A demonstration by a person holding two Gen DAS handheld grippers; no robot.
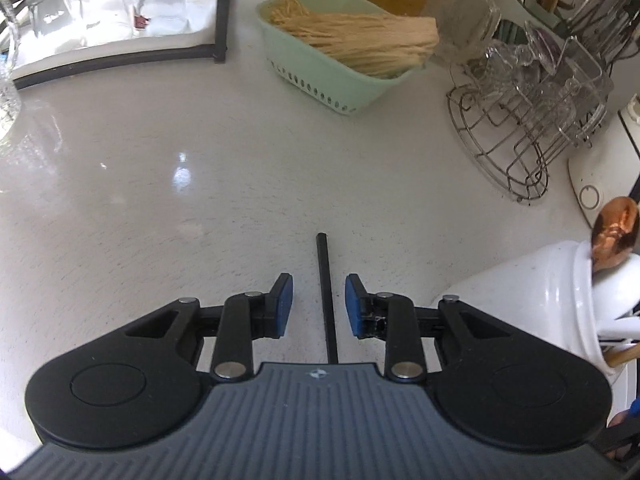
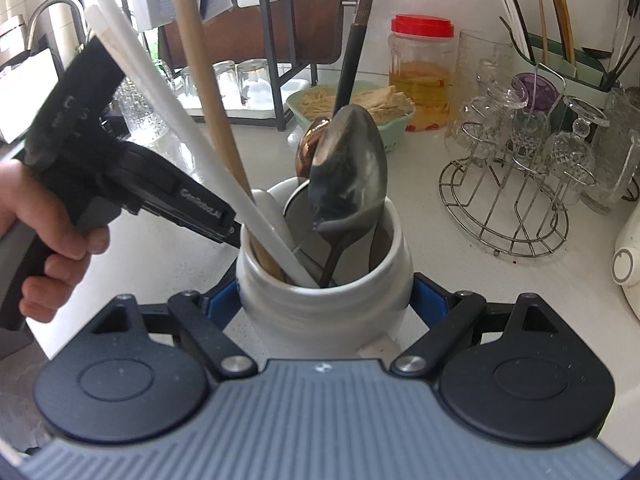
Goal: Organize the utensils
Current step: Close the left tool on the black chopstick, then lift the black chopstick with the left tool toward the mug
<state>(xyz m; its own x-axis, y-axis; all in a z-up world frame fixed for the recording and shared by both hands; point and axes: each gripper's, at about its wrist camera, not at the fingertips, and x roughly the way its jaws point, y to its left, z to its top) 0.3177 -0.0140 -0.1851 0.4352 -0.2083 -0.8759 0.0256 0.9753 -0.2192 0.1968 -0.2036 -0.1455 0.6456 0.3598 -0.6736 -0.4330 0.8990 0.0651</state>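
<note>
Nearest us, right gripper (image 2: 324, 300) pinches the white utensil jar (image 2: 324, 280) by its sides. Our left gripper (image 1: 319, 304) stands spread, a black chopstick (image 1: 326, 296) untouched on the counter (image 1: 160, 184) between its pads. Beyond: green basket (image 1: 344, 76).

White ceramic utensil jar (image 2: 324, 300): round, upright on the pale countertop (image 1: 160, 184), mouth open, packed w/ utensils. Inside: large grey metal spoon (image 2: 348, 176), bowl end up, handle down in the jar; copper-coloured spoon (image 2: 310, 148) just behind it, bowl up too; wooden handle (image 2: 208, 92) and two white handles (image 2: 160, 92) leaning out toward the left; dark stick (image 2: 356, 48) rising at the back. In left wrist view the jar (image 1: 552, 300) sits at the right edge, copper spoon (image 1: 614, 232) poking out. One thin black chopstick (image 1: 326, 292) lies flat on the counter, apart from the jar, pointing away from the camera.
</note>
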